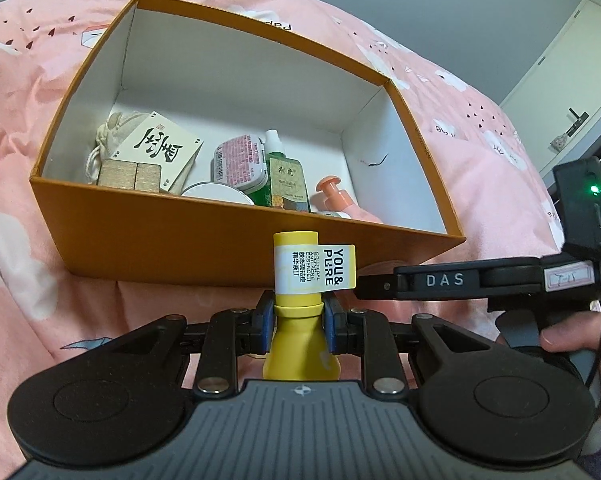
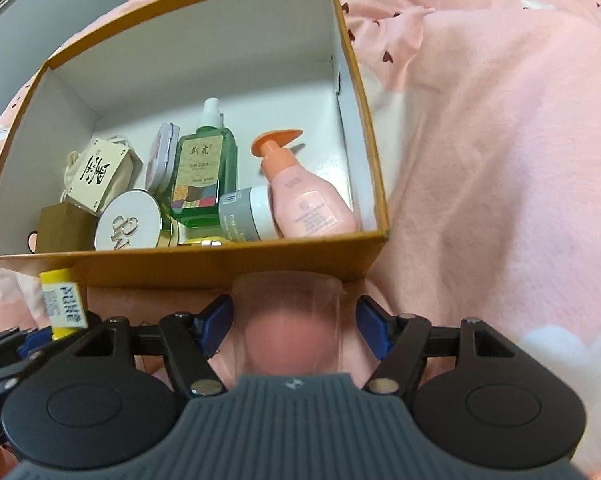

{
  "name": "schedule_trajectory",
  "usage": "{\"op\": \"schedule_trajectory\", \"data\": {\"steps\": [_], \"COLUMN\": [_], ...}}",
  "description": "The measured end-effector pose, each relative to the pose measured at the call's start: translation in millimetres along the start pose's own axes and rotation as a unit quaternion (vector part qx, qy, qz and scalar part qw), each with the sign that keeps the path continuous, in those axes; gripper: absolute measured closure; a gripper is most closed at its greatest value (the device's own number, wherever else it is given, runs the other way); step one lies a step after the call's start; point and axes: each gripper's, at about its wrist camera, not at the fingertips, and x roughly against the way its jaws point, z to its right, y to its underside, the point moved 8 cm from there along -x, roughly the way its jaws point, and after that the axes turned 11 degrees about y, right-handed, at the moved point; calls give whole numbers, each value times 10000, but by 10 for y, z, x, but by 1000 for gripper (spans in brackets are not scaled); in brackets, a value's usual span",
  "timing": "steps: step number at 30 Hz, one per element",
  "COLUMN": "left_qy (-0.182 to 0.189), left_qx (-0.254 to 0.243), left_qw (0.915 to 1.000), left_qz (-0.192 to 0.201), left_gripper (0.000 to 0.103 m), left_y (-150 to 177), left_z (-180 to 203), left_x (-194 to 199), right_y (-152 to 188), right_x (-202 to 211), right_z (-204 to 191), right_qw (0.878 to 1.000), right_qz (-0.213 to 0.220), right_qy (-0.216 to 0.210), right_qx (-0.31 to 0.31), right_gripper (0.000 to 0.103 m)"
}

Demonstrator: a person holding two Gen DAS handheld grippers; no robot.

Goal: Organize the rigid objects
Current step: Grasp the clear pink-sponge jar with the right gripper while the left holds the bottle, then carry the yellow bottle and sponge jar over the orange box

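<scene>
My left gripper (image 1: 296, 316) is shut on a yellow bottle (image 1: 296, 272) with a white "YOU & PURE" label, held upright just in front of the orange box (image 1: 172, 236). The bottle also shows in the right wrist view (image 2: 62, 304). My right gripper (image 2: 292, 320) holds a clear glass cup (image 2: 288, 316) between its blue pads, close to the box's near wall (image 2: 220, 268). The box holds several toiletries: a green bottle (image 2: 204, 172), a pink pump bottle (image 2: 300, 196), a round white compact (image 2: 128, 220), a pink tin (image 1: 240, 162) and a cloth pouch with a card (image 1: 156, 144).
The box sits on a pink printed bedspread (image 2: 500, 160). The right-hand tool and the hand on it (image 1: 540, 280) are close beside the yellow bottle. A door and grey wall (image 1: 560, 60) stand at the far right.
</scene>
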Motion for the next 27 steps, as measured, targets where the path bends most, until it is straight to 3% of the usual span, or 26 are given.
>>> {"op": "schedule_trajectory", "data": {"steps": [2,3,9,19,27], "left_qy": [3,2,97,159,340], "left_qx": [33,54,84,-11,-229], "left_qw": [10000,10000,9999,9999,9984], "left_qz": [-36,-53,-21,46,402], "left_gripper": [76,76,76,76,76], "left_y": [13,19,17,23,-141], "left_z": [-19,-26,-8,57,284], "left_x": [-1,-1,39,152,448], "right_y": [-4,6,112,695,604], "right_x": [-27,-30,120,283,794], "right_z": [-15,-21,-84,-23,-94], "right_qw": [10000,10000,9995,9983,9963], "right_qz": [-47,-58,53,-152,550], "right_qy": [-22,-37,33,124,-73], "right_qx": [13,19,310,555,664], "right_gripper": [38,43,43,43,44]}}
